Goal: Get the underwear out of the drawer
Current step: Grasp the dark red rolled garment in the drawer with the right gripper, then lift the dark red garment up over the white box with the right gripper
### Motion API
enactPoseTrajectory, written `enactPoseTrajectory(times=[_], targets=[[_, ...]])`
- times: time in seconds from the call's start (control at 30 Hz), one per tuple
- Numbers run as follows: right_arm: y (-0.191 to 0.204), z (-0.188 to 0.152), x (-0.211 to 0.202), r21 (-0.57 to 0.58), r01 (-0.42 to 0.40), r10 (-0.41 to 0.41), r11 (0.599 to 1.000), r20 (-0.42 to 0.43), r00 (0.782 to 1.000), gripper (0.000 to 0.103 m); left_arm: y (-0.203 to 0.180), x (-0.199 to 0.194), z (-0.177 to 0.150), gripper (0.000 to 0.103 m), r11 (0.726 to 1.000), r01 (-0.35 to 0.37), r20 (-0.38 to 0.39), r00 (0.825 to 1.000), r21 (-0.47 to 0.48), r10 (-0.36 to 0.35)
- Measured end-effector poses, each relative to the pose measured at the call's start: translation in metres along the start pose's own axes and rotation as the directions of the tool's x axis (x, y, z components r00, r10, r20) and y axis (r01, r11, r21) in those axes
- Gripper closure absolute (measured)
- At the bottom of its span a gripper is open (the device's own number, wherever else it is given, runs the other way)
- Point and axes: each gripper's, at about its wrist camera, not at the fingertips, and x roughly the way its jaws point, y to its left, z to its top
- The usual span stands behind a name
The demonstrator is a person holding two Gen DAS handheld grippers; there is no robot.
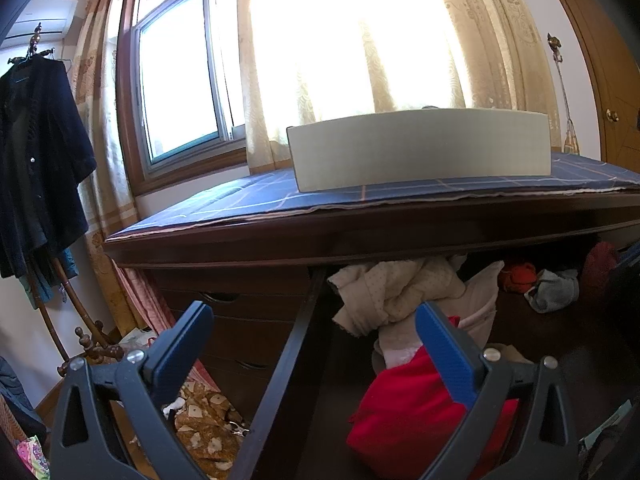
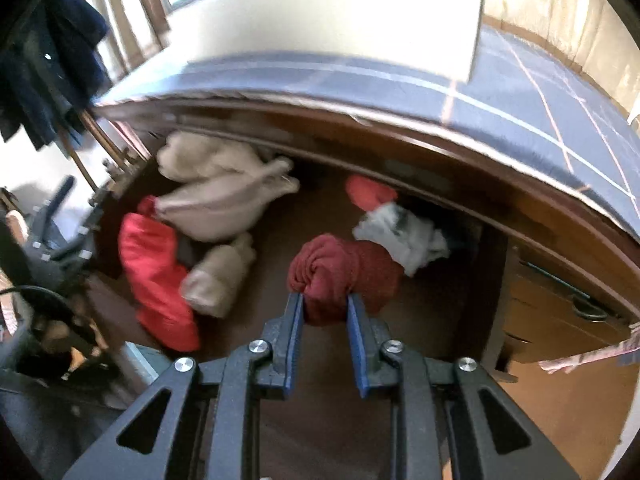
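Observation:
The open wooden drawer (image 2: 280, 216) under the dresser top holds loose garments. My right gripper (image 2: 325, 298) is shut on a rolled dark red piece of underwear (image 2: 340, 264), its blue pads pressing both sides, lifted a little off the drawer floor. Beside it lie a grey-white garment (image 2: 404, 236), an orange-red one (image 2: 368, 192), cream clothes (image 2: 216, 184) and a bright red garment (image 2: 152, 264). My left gripper (image 1: 314, 308) stands open and holds nothing, straddling the drawer's left wall (image 1: 288, 352), with the bright red garment (image 1: 408, 412) just behind its right finger.
A white box (image 1: 420, 152) sits on the blue checked cloth (image 1: 240, 200) that covers the dresser top, which overhangs the drawer. Shut drawers (image 1: 248, 332) are at the left. A coat stand with dark clothes (image 1: 36, 168) is at the far left.

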Motion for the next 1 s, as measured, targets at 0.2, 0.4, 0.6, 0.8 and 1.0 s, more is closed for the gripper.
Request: enactPoseTrajectory(times=[0.2,0.4,0.6,0.8,1.0], targets=[[0.023,-0.007,-0.008,0.048,-0.037,0.032,0.998,0.091,0.995,0.079,0.001,-0.001,-0.001,0.0,1.0,0.001,0.01,1.0,-0.004,-0.001],[0.018,-0.018,-0.009,0.135,-0.114,0.078,0.984,0.252,0.965,0.079,0.001,-0.002,-0.001,0.0,1.0,0.002,0.013,1.0,-0.003,-0.002],[0.017,-0.001,-0.028,0.163,-0.138,0.071,0.977,0.362,0.93,0.079,0.0,-0.002,0.0,0.0,1.0,-0.002,0.013,1.0,0.002,0.002],[0.02,0.015,-0.045,0.164,-0.139,0.055,0.977,0.435,0.899,0.079,-0.001,-0.003,0.0,0.0,1.0,-0.002,0.014,1.0,0.002,0.002],[0.023,0.031,-0.052,0.152,-0.119,0.037,0.981,0.46,0.887,0.079,-0.001,-0.003,0.0,0.0,1.0,-0.003,0.014,1.0,0.003,0.003]])
